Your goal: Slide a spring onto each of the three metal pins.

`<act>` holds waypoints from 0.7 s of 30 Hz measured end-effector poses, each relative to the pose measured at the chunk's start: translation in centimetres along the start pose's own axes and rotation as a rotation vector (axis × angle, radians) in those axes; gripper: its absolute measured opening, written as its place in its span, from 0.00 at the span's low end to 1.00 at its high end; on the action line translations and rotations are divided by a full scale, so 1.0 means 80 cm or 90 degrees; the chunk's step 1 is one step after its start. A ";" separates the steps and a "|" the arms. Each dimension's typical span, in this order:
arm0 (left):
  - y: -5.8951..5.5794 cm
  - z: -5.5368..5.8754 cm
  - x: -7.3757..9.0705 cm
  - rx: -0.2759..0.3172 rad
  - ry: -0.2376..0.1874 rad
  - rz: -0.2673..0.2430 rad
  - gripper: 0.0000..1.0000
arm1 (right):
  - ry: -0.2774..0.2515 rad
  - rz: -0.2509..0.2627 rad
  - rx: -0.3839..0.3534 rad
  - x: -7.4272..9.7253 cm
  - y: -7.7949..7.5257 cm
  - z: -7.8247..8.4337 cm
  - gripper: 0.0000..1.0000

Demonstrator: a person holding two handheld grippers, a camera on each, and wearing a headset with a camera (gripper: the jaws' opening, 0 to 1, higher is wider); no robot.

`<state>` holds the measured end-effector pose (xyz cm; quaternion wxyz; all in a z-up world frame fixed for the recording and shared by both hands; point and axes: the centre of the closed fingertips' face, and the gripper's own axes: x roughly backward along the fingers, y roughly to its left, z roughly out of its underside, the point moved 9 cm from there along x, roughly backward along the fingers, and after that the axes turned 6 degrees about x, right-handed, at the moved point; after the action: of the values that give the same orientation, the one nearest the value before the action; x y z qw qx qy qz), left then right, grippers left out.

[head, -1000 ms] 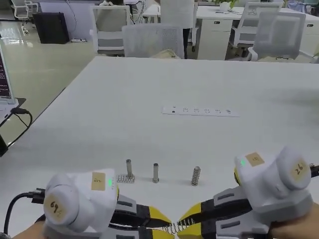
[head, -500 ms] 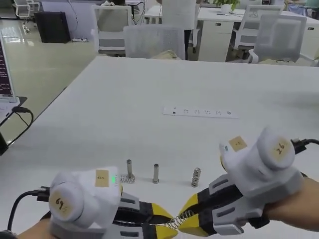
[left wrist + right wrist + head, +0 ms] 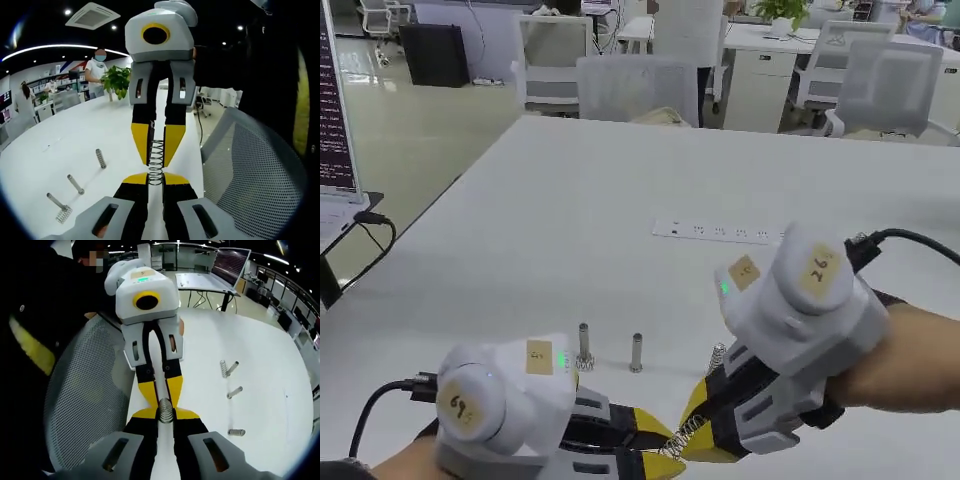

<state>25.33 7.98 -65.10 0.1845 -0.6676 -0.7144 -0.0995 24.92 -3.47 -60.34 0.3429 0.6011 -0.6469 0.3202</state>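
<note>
A short steel spring (image 3: 680, 435) hangs above the near table edge, held at both ends. My left gripper (image 3: 655, 447) is shut on its near-left end and my right gripper (image 3: 694, 423), tilted steeply down, is shut on the other. In the left gripper view the spring (image 3: 156, 156) runs from my left gripper (image 3: 155, 179) up into the opposite yellow fingers (image 3: 141, 142). Three upright pins stand in a row: the left pin (image 3: 584, 343) with a loose spring lying at its base, the bare middle pin (image 3: 636, 352), and the right pin (image 3: 717, 355) wearing a spring.
A white power strip (image 3: 720, 233) lies across the table's middle. Office chairs (image 3: 640, 88) stand along the far edge. A cable (image 3: 910, 240) trails from the right gripper. A laptop screen (image 3: 338, 100) sits at the left.
The right gripper has risen and swung left, tilting steeply down over the spring. The spring stays between both grippers. The left gripper has hardly moved.
</note>
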 end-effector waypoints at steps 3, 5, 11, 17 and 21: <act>0.001 0.000 0.000 -0.001 -0.003 -0.002 0.02 | 0.023 -0.009 0.010 0.001 -0.002 -0.005 0.08; 0.001 -0.001 0.000 -0.001 -0.005 -0.004 0.02 | 0.037 -0.014 0.016 0.001 -0.003 -0.009 0.08; 0.002 -0.002 -0.001 -0.003 -0.011 -0.005 0.02 | 0.071 -0.026 0.033 0.001 -0.005 -0.017 0.08; 0.003 -0.003 -0.001 0.000 -0.017 -0.007 0.02 | 0.095 -0.034 0.043 0.002 -0.009 -0.024 0.08; 0.004 -0.004 -0.002 0.001 -0.024 -0.011 0.02 | 0.107 -0.039 0.050 0.002 -0.011 -0.030 0.08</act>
<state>25.72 7.77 -64.88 0.1706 -0.6631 -0.7235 -0.0875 25.95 -1.65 -58.88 0.3817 0.6044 -0.5843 0.3842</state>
